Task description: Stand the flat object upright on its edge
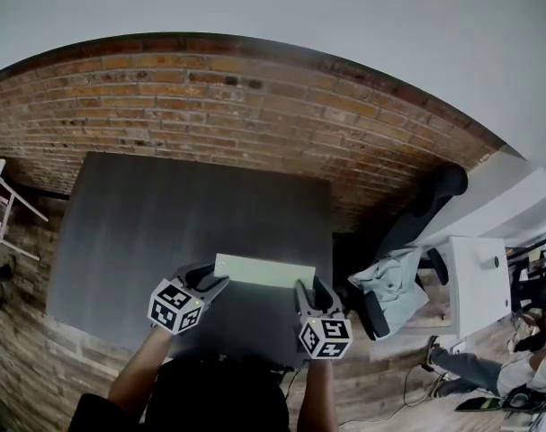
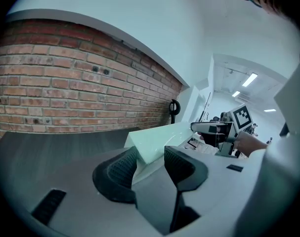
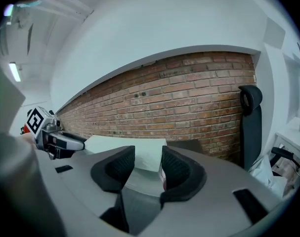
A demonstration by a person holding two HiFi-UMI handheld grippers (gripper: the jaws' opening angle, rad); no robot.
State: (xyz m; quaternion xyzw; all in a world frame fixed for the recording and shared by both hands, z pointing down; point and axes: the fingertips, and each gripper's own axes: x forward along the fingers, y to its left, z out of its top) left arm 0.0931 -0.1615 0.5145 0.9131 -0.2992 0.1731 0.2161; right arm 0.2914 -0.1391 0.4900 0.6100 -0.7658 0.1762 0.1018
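Left gripper [image 1: 210, 282] is pinching the left end of the box [image 1: 264, 270], right gripper [image 1: 310, 293] the right end. It hangs between them, apparently just above the table [image 1: 165, 214]. Broad face mostly up, long axis running gripper to gripper. Not on edge yet: still to tip and set down.

The table [image 1: 165, 214] is smooth, matt dark grey; the wall [image 1: 210, 97] rough red brick. The pale slab [image 1: 264, 271] looks smooth. The pads [image 2: 122, 168] of the left hand-held gripper [image 2: 150, 152] are ribbed, matt black.

Head view looks steeply down; both gripper views, close in, share the pale slab [image 2: 157, 141].
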